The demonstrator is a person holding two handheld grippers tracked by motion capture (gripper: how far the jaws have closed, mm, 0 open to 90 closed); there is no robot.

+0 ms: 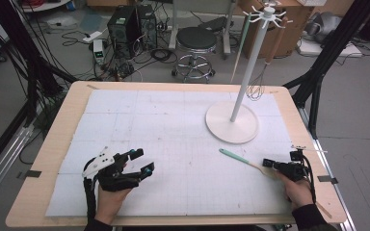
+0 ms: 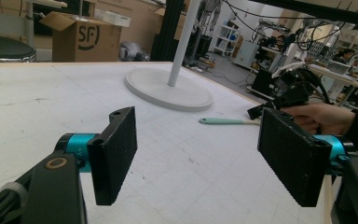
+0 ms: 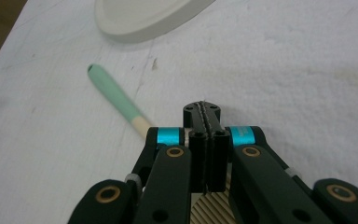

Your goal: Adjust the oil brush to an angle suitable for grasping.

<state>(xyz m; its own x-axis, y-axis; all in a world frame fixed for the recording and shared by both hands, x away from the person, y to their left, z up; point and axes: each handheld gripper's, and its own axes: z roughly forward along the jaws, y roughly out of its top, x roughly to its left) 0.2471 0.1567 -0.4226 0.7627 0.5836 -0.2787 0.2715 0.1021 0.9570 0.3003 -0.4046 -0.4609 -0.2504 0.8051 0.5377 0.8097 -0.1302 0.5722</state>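
Item: utensil [image 1: 243, 160] with mint-green handle and wooden neck, lying on the white mat [image 1: 173, 134] just in front of the white stand [image 1: 231, 122]. We cannot see its working end — the right gripper [image 1: 268, 163] covers it, jaws pressed together; whether they pinch it we cannot tell. Left gripper [image 1: 141, 161] — jaws spread, holding nothing, well apart from it.

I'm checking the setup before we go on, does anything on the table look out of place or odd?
One thing: a utensil with a mint-green handle lies flat on the mat, beside the rack, while a whisk hangs from the rack. The right gripper sits over its wooden end, jaws shut. The left gripper is open, holding nothing. No spill or damage shows.
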